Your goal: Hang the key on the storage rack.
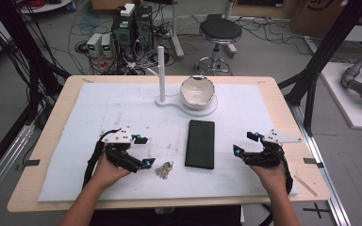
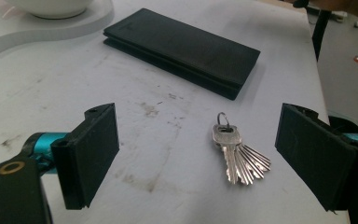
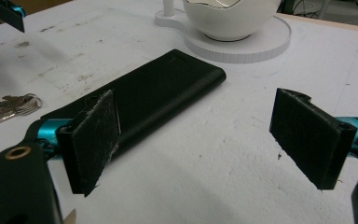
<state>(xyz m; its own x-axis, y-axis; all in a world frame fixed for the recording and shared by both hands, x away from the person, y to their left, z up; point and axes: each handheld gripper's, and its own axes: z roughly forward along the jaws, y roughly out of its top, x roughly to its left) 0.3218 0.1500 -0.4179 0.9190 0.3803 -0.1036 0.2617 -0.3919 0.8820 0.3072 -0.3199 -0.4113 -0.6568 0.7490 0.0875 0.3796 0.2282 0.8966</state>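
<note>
My left gripper [image 1: 142,151] is spread wide and holds nothing. Directly ahead of it, nearer its right jaw than its left, a bunch of keys [image 2: 235,154] lies flat on the tabletop [image 1: 122,108], ring pointing away from me and the blades fanning back toward the gripper. So the long axis runs roughly along my line of approach, and I judge a short push forward and down would bring the jaws to either side. My right gripper [image 1: 246,143] is equally wide and empty, well apart from the keys, so the left is clearly nearer. Beyond the keys lies a black wallet [image 2: 182,49], its long axis slanting across the left gripper's line; it sits ahead-left of my right gripper. Farther out are a white bowl [image 1: 197,91] on its white stand [image 1: 162,70]. Nothing blocks the path to the keys.
</note>
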